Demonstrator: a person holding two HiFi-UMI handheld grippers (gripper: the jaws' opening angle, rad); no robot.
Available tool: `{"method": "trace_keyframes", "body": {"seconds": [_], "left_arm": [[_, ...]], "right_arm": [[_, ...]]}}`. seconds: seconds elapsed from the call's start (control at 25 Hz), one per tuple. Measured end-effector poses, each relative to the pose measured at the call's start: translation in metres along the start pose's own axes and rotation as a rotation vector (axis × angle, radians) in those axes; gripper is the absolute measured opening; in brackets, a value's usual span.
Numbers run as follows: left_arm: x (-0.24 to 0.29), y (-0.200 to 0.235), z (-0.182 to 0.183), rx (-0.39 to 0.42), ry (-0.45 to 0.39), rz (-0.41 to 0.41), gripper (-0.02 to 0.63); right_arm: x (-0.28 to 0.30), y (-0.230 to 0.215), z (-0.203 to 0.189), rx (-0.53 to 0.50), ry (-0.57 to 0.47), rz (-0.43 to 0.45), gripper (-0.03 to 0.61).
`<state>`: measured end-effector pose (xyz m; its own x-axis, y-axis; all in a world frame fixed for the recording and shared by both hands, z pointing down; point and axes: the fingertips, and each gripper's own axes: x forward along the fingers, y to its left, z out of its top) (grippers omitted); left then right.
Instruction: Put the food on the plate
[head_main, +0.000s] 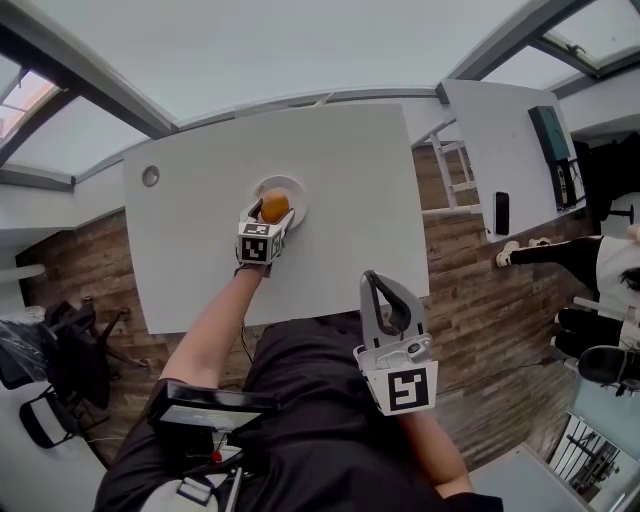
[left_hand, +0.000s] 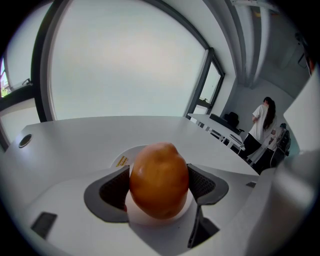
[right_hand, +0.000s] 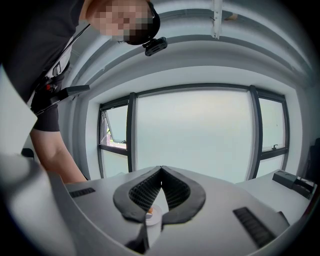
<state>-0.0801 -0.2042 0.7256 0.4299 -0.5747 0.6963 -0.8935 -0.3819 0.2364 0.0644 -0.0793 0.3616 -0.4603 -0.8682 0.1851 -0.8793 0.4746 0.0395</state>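
The orange fruit (left_hand: 159, 180) can roll once you release it. It is round, and in the head view it sits over the near, lower-left part of the plate (head_main: 291, 190), not over the centre. If you spread the fingers here, expect it to tip toward the rim and run out onto the desk (head_main: 340, 200).

A second risk is height. No view shows whether the fruit touches the plate, and a drop from above would make it bounce. A third risk is the plate itself: fingers that open wide near the rim may push it across the desk.

Position relative to the fingers:
- The fingers (left_hand: 112, 190) of the left gripper (head_main: 268, 215) pinch the fruit from both sides, one pad on each flank.
- The fruit fills the gap between them. Its upper half stands above the pads, at the centre of the left gripper view.
- Just behind the fruit, the plate rim (left_hand: 118, 156) shows at centre left.
- The desk surface spreads beyond it, toward the top of the frame.

The right gripper (head_main: 378, 292) hangs at the lower centre of the head view, close to your body and well apart from the plate. Its fingers (right_hand: 142, 192) are pressed together at the tips, with nothing between them.
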Motion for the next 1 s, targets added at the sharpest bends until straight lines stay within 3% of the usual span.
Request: {"method": "trace_keyframes", "body": {"seconds": [0.48, 0.72, 1.0], "left_arm": [[-0.009, -0.002, -0.002, 0.007, -0.016, 0.0, 0.356], [-0.025, -0.002, 0.008, 0.016, -0.076, 0.045, 0.356], [-0.046, -0.004, 0.023, -0.034, -0.153, 0.066, 0.356]], "right_arm": [[-0.011, 0.001, 0.001, -0.007, -0.008, -0.003, 0.006], [-0.015, 0.007, 0.005, -0.012, -0.023, 0.012, 0.006], [-0.012, 0.015, 0.008, -0.014, -0.042, 0.058, 0.006]]}}
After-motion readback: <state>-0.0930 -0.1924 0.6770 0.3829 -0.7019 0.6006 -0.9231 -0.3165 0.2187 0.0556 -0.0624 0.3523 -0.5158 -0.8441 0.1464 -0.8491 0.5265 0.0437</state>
